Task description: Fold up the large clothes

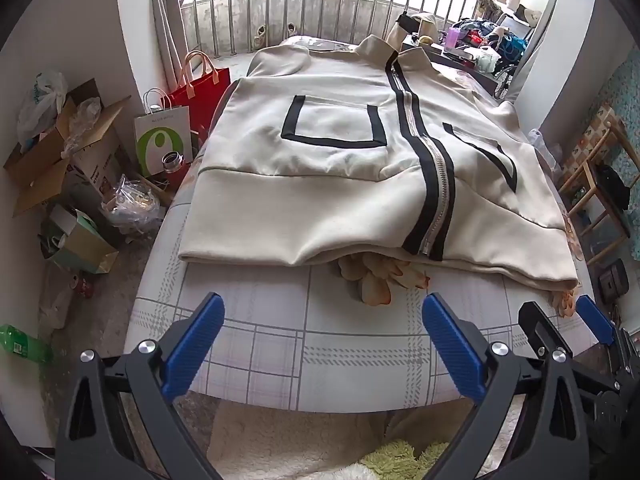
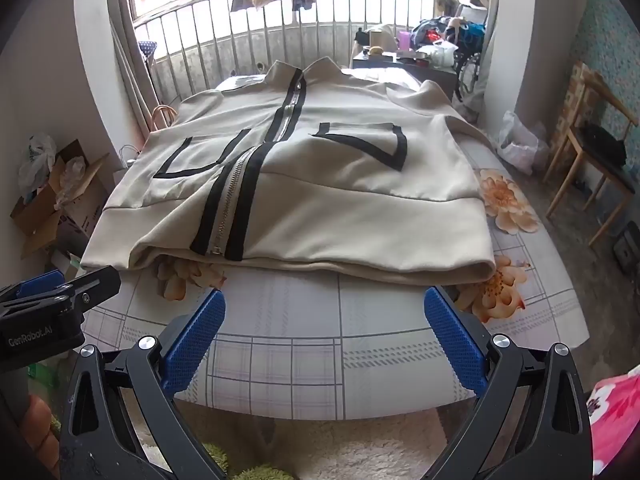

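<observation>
Blue pads of the left gripper point(image 1: 323, 344) sat closest to the lens in the left wrist view, jaws spread wide, nothing between them, hanging over bare plaid sheet at the near edge of the bed point(image 1: 280, 344). Jacket point(image 1: 320, 152) lay straight ahead and beyond the fingertips, well apart from them, front up, zipped. Its long axis ran away from the camera: hem point(image 1: 280, 248) nearest, collar at the far end by the railing point(image 1: 280, 20). Zipper point(image 1: 430, 184) ran slightly right of the gripper's centreline. Right gripper's tip showed at the far right of this view, beside the hem's right corner.

Right wrist view: right gripper point(image 2: 325, 342) was likewise fully spread and empty, over the sheet, short of the hem point(image 2: 360, 268). Jacket point(image 2: 340, 184) was ahead here too, zipper point(image 2: 228, 204) left of centre, so this arm faced the right half and the right hem corner point(image 2: 486, 268). Left gripper's body sat at the left edge, level with the hem's left end.

Judgement: each hand was nearer its own hem corner; both needed to go forward to reach the hem.
</observation>
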The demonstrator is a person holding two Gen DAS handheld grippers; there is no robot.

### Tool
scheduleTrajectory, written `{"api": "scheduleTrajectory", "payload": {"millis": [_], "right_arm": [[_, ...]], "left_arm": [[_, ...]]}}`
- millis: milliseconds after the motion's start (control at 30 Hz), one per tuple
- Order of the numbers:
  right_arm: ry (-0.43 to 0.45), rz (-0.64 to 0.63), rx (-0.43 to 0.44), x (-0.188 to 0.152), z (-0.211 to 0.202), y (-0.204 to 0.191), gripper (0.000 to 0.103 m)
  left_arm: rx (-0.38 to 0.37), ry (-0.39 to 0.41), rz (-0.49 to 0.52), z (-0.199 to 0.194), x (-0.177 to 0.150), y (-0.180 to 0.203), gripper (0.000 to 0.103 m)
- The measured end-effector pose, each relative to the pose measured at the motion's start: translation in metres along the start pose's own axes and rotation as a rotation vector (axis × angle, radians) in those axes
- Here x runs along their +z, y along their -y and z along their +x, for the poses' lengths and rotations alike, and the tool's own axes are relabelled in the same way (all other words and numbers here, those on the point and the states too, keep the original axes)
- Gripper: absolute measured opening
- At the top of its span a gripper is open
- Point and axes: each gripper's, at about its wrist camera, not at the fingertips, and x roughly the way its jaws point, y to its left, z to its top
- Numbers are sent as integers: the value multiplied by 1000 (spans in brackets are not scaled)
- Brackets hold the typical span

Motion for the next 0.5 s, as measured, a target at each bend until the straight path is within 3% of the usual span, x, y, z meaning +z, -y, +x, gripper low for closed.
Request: {"api": "scheduleTrajectory", "payload": {"millis": [500], "right_arm": [[-2, -5, -4, 1, 0, 0, 95]], "left_arm": [[-3, -6, -2, 0, 0, -1, 97]]}}
